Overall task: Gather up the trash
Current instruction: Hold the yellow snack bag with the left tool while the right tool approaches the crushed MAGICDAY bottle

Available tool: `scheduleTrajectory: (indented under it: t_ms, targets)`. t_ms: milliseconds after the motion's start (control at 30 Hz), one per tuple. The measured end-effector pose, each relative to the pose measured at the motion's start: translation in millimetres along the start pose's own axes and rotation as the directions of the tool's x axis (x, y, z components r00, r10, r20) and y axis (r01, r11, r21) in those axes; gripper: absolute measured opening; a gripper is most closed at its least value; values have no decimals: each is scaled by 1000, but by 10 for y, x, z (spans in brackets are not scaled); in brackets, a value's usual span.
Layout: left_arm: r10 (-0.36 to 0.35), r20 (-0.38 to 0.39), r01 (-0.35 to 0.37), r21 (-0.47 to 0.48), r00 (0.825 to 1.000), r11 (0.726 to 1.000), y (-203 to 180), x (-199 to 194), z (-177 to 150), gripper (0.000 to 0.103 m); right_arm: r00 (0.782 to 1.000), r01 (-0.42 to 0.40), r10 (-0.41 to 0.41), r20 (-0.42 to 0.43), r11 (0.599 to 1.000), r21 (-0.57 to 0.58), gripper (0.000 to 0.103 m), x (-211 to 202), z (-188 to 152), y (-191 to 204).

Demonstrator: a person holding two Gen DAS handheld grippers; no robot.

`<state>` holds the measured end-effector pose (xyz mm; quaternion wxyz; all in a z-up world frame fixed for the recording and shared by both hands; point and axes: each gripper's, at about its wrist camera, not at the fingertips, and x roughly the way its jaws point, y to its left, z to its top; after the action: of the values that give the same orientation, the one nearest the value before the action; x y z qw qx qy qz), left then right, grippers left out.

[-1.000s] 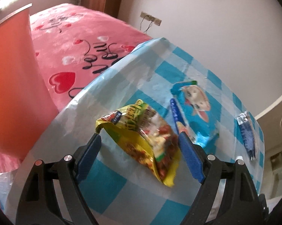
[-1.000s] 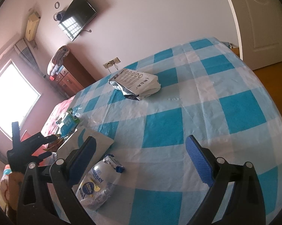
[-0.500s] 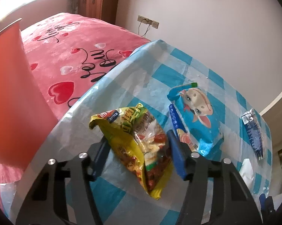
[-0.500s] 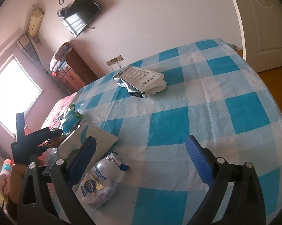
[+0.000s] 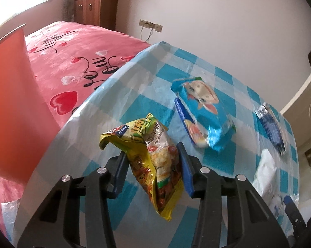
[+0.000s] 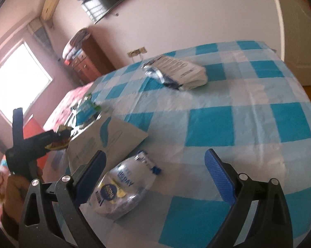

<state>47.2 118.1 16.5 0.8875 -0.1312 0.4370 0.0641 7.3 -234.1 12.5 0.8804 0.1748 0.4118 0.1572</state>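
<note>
My left gripper [image 5: 153,155] is shut on a yellow snack bag [image 5: 153,157] and holds it lifted above the blue-checked table [image 5: 118,95]. A blue cartoon snack bag [image 5: 203,111] and a dark blue wrapper [image 5: 271,128] lie farther on the table. My right gripper [image 6: 155,169] is open over a clear plastic bag with a yellow label [image 6: 120,190]. A flat white envelope [image 6: 106,140] lies left of it, and a white and silver pouch [image 6: 176,72] lies far across. The left gripper also shows in the right wrist view [image 6: 60,138], holding the snack bag.
An orange bin [image 5: 13,103] stands left of the table, beside a pink bed [image 5: 77,51]. A wooden dresser [image 6: 85,62] stands by the back wall. A white door [image 6: 300,31] is at the right. A white item [image 5: 267,173] lies near the table's right edge.
My left gripper closed on the yellow snack bag and lifted it off the table. My right gripper moved slightly nearer the clear plastic bag and stayed open.
</note>
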Motion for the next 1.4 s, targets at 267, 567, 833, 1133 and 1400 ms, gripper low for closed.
scheduleTrajectory:
  t_ms: [267, 567, 833, 1133, 1400]
  targets:
    - [-39, -23, 40, 55, 999, 998, -26, -166, -245, 46, 998, 8, -17, -58, 989, -147, 95, 93, -101, 271]
    - [-77, -55, 82, 103, 996, 991, -81, -334, -510, 47, 994, -13, -18, -112, 964, -265, 95, 159, -178, 448]
    - [-88, -62, 94, 98, 994, 991, -53, -407, -611, 47, 985, -85, 19, -173, 920, -382, 95, 177, -299, 618]
    - [-92, -60, 98, 99, 994, 990, -46, -420, -630, 47, 990, -29, -36, -136, 894, -447, 95, 141, -302, 664]
    - [-90, -62, 96, 110, 994, 989, -56, -439, -642, 47, 980, -127, 30, -197, 855, -503, 95, 146, -349, 781]
